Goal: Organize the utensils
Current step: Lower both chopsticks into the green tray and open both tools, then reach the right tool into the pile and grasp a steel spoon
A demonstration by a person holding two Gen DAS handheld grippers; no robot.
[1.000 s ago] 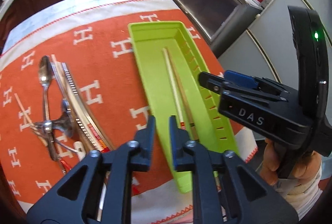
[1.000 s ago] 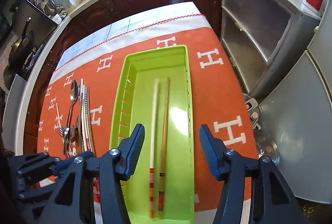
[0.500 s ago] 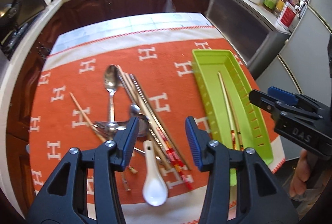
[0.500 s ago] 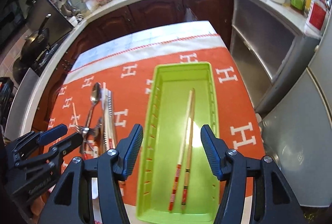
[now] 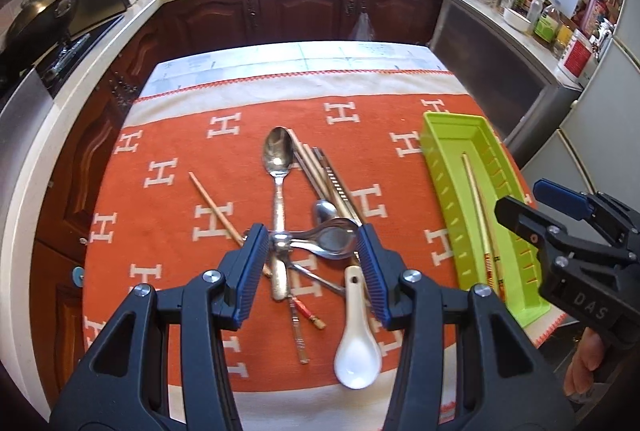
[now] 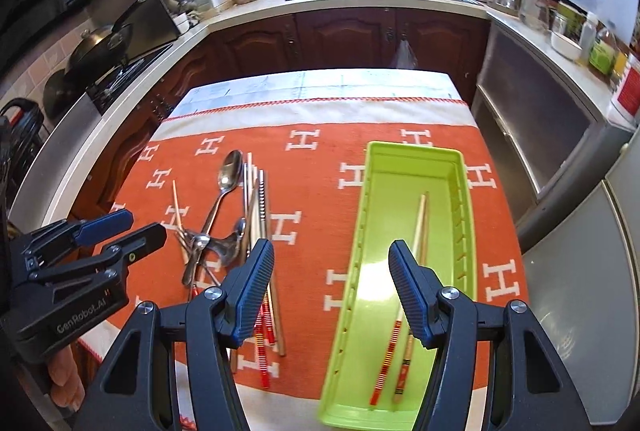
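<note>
Both my grippers hang with jaws spread wide, holding nothing, above the orange cloth (image 5: 168,135).

My left gripper (image 5: 312,267) is over the utensil pile (image 5: 308,223): one long steel spoon (image 5: 277,167), one white ceramic spoon (image 5: 357,347), smaller steel spoons I can't count, a bundle of chopsticks (image 5: 324,175) and one stray chopstick (image 5: 216,209). My right gripper (image 6: 332,291) is over the green tray (image 6: 416,155), which holds two red-banded chopsticks (image 6: 400,315).

Black left tool (image 5: 312,263), ribbed blue pads (image 5: 252,271), silver screws.
</note>
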